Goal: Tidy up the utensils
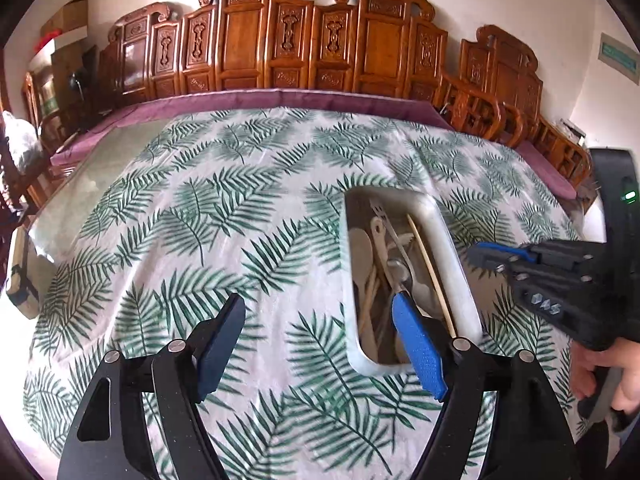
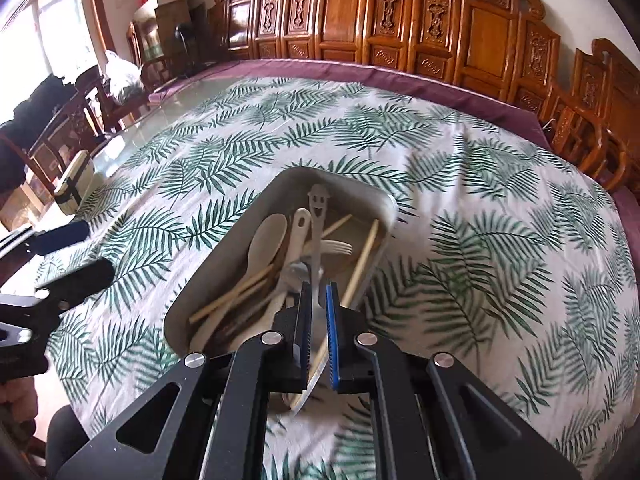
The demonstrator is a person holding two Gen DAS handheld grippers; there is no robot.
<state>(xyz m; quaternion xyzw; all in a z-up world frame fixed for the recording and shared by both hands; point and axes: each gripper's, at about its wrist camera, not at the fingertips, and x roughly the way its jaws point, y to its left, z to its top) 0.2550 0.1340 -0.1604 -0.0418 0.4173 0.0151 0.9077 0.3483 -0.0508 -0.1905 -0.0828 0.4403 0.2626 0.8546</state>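
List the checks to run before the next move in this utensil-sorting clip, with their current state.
1. Left gripper open, nothing between its fingers: ok.
2. Right gripper shut, and the left wrist view shows nothing in it: ok.
3. Tray sitting flat on the tablecloth: ok.
4. Smiley-handled metal utensil, pale spoon and chopstick lying inside the tray: ok.
5. No utensil left outside the tray: none seen, but the grippers hide the near cloth: cannot tell.
6. Grippers clear of each other: ok.
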